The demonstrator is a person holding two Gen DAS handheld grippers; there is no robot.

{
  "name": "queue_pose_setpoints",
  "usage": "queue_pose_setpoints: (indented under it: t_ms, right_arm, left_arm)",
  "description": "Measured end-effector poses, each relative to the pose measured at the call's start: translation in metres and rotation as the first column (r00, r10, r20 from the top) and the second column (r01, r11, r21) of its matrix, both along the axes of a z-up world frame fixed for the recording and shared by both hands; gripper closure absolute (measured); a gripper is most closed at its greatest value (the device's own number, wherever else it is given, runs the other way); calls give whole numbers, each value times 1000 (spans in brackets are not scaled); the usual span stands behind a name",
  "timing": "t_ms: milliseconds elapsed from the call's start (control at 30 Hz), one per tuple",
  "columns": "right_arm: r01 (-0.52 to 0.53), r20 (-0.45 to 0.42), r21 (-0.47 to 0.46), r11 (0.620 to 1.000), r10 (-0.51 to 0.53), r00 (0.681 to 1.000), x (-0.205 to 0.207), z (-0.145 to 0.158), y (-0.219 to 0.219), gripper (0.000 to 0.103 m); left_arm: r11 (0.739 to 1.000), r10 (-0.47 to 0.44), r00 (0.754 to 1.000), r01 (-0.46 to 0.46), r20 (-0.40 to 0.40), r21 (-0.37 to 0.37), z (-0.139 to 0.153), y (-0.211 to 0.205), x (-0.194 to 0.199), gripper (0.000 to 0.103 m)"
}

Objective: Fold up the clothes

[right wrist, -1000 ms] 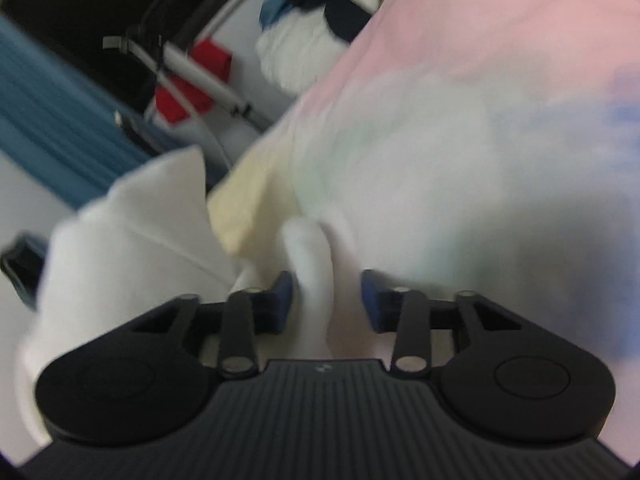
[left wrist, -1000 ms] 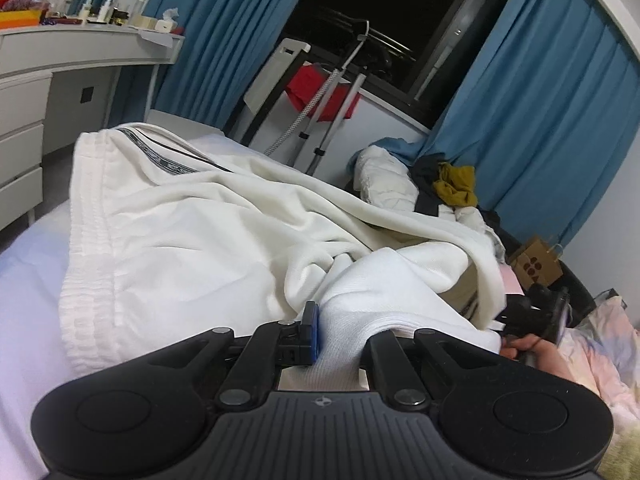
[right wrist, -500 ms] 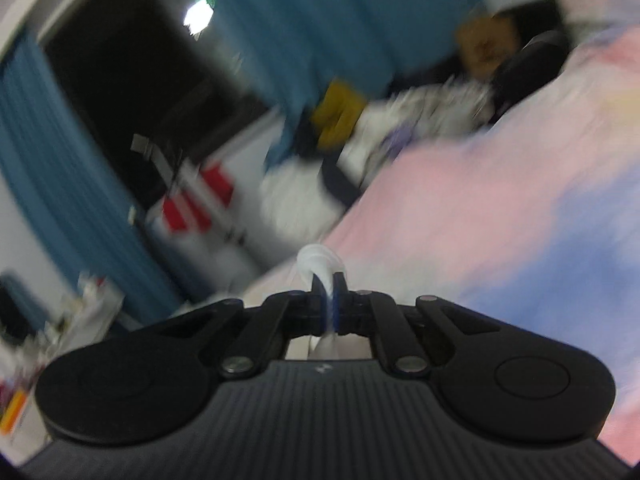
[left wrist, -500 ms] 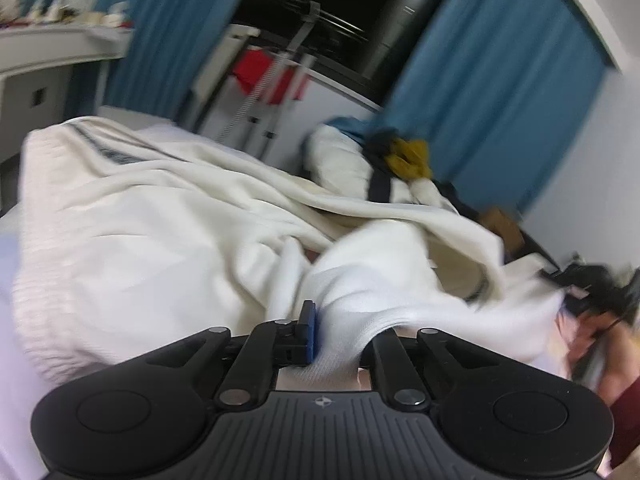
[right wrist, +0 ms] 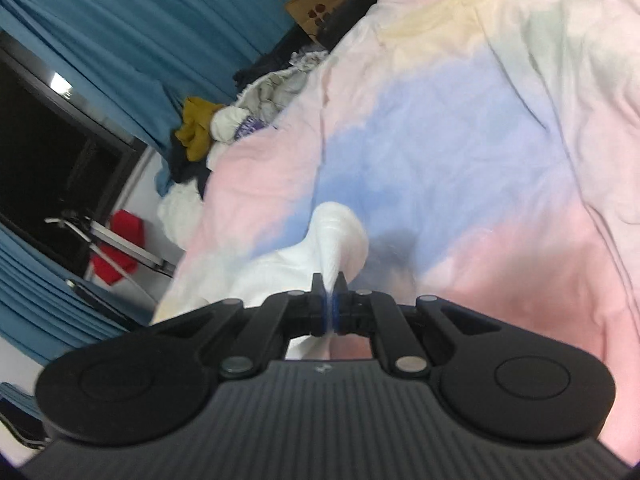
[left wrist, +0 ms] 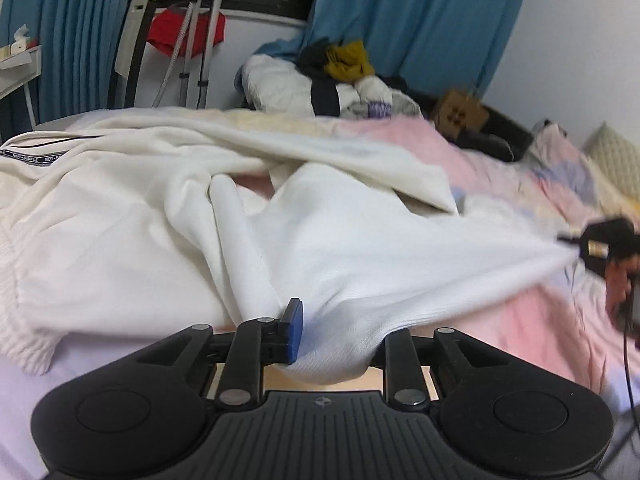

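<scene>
Here, in the left wrist view, the left gripper [left wrist: 334,336] has its jaws pinching a thick bunch of the white garment [left wrist: 360,248] low in the frame, the blue pad showing on one side and the cloth bulging over the other finger. From that grip the fabric runs in a taut band toward the far right, where the right gripper [left wrist: 600,246] pulls its other end. Under and behind it lies a cream garment [left wrist: 100,220] with a ribbed hem, spread loosely on the bed [left wrist: 540,320]. A pile of clothes [left wrist: 340,76] sits at the far edge, near the blue curtains [left wrist: 420,20].

In the right wrist view, the jaws are pressed together on a thin fold of the same white garment, which puffs out just beyond the tips, above the pastel bedcover [right wrist: 460,140].

The step in hand appears to be stretching the white piece flat between both grips. To do it well, I would keep both pinches firm and the tension even, lift enough to free it from the cream garment, then lower it onto bare bedcover with the edge straight. Pulling too hard risks the thin right-hand fold slipping out.
</scene>
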State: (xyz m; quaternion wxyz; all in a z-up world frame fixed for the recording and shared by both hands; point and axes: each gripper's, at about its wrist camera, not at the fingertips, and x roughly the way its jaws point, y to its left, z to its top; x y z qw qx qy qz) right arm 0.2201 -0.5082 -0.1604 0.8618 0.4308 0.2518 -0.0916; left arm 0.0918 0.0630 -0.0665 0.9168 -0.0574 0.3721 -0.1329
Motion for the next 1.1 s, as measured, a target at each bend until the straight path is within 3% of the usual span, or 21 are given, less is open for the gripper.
queue_pose_setpoints:
  t_ms: [133,233,267,300,333,367,500,533,633,700,733,767,867,967,1033,1100]
  right_arm:
    - [-22,63,-78,997,27,998,3,10,11,97]
    - [-19,118,-77,997,28,993,5,17,5,97]
    - [-15,128,-82,997,25,991,6,19,4,97]
    - [-9,131,-96,995,22,991,8,20,3,97]
    - [-3,129,-109,994,17,992,10,20,3,97]
    - [3,121,-121,993,11,993,13,19,3,97]
    - [20,91,-81,996,-12,996,21,8,-4,97]
    - [24,86,-63,998,-18,996,21,5,-7,97]
    - [52,101,-55,997,-46,994,19,5,-13,97]
    - [116,172,-72,991,-102,980,11,13,-17,98]
    - [165,219,-86,983,-143,965,4,19,-20,98]
    - [219,261,-106,970,-186,947,-1,24,-23,98]
    - [350,306,-188,917,-284,909,-11,32,-29,98]
    - [373,241,-211,903,-322,915,-6,18,-40,98]
    - [359,191,-216,908,-322,927,1,7,-44,97]
    - [347,149,-224,911,-320,936,6,-2,-46,97]
  left_arm:
    - [996,-40,999,39,9,76,7,-8,-11,77]
    - [992,-60,998,57,22,111,2,-18,-8,75]
    - [990,-74,997,70,26,123,-2,-23,-7,64]
    - [988,-85,996,80,29,129,-5,-25,-5,31]
    - [986,-88,995,81,44,143,-6,-29,-5,15]
    - [984,-90,994,79,64,160,-7,-34,-6,5]
    - [971,-143,985,121,96,207,-10,-51,-11,6]
    - [976,-139,986,121,92,179,-8,-48,-12,6]
    - [999,-44,997,44,62,-2,0,-16,-11,6]
    - [986,70,997,-66,20,-151,3,16,-12,5]
    - [961,144,989,-144,-18,-235,1,37,-13,5]
    - [920,219,973,-229,-66,-319,-3,58,-14,5]
    - [727,381,881,-473,-280,-498,-32,116,-15,6]
    - [499,455,761,-648,-462,-576,-65,155,-17,7]
    - [387,485,705,-703,-517,-596,-82,168,-15,7]
    - [302,518,667,-728,-535,-615,-91,175,-9,8]
